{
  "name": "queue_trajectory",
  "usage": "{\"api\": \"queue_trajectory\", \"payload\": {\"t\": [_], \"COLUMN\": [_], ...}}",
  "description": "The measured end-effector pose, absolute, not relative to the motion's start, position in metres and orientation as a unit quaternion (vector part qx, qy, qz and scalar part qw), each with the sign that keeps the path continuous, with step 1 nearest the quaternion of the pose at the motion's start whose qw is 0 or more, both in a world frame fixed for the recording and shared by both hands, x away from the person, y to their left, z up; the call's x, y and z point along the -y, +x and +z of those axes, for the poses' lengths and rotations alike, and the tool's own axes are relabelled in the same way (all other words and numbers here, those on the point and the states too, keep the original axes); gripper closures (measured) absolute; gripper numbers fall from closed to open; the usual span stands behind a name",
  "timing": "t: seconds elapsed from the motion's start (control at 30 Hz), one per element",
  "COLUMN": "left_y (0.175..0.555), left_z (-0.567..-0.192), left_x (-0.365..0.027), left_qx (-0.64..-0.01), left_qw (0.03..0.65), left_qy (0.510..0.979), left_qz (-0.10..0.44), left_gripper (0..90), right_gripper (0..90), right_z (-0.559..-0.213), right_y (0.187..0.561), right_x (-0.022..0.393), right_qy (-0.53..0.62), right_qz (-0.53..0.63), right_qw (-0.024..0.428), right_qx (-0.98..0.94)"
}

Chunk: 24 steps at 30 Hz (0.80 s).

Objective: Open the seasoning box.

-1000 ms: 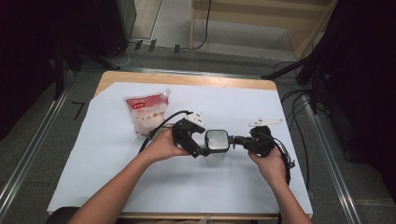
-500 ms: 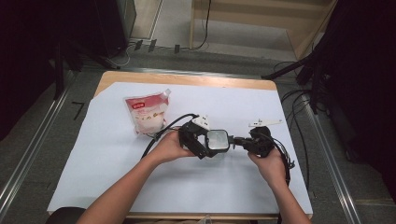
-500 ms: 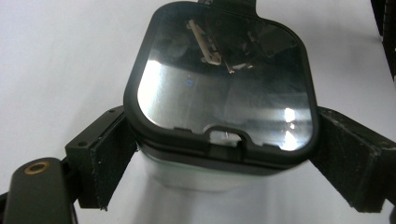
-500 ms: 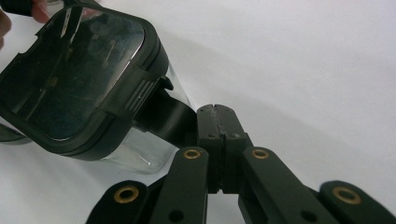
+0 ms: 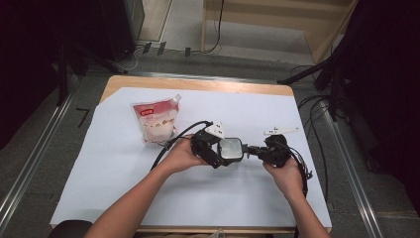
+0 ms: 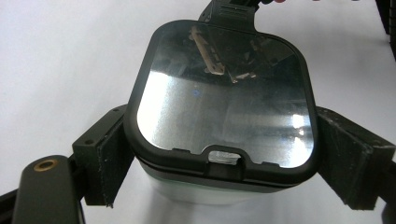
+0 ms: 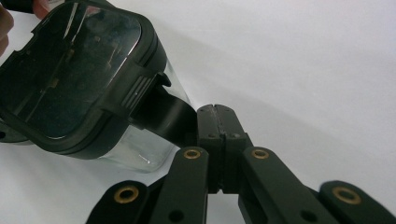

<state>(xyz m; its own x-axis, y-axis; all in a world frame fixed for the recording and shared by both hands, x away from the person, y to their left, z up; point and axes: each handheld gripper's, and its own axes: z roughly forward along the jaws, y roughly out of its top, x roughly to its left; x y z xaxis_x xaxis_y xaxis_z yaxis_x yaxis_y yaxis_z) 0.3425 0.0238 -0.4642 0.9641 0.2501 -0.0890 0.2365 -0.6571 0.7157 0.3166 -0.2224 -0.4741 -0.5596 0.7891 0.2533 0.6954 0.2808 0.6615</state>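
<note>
Nearest: left gripper (image 5: 218,154) clamped on sides of clear container (image 5: 231,148) w/ black-rimmed lid (image 6: 223,98), pads (image 6: 105,156) pressing both walls, at table centre over white sheet (image 5: 124,163). Right gripper (image 5: 253,150) pinched together on lid's black latch tab (image 7: 161,114), no gap visible betw. jaws.

Risks, judged:
- Tab pulled too hard or off-axis → could snap, or slip out of the narrow pinch.
- Smooth clear walls → container prob. twists or squirts out of left clamp when lid resists.
- Lid popping suddenly → box jerks; contents not visible thru reflective lid, so spill can't be ruled out.

Farther: white pouch (image 5: 156,120) w/ red label lying flat, well apart, upper left. Small white piece (image 5: 280,131) beyond right hand, identity unclear.

Count: 2 grippers, 1 container, 1 lid, 1 pouch, 1 white piece.
</note>
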Motion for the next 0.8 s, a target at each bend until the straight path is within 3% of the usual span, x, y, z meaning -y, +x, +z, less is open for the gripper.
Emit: {"api": "queue_trajectory", "payload": {"t": [0.8], "left_y": [0.339], "left_z": [-0.4531], "left_x": [-0.0213], "left_qx": [-0.116], "left_qw": [0.376], "left_qy": [0.919], "left_qz": [0.025], "left_gripper": [17.4], "right_gripper": [90.0], "right_z": [-0.4755], "right_y": [0.316], "right_x": [0.2211], "right_qy": [0.466], "right_qz": [0.376], "right_qw": [0.056], "right_qx": [-0.799]}}
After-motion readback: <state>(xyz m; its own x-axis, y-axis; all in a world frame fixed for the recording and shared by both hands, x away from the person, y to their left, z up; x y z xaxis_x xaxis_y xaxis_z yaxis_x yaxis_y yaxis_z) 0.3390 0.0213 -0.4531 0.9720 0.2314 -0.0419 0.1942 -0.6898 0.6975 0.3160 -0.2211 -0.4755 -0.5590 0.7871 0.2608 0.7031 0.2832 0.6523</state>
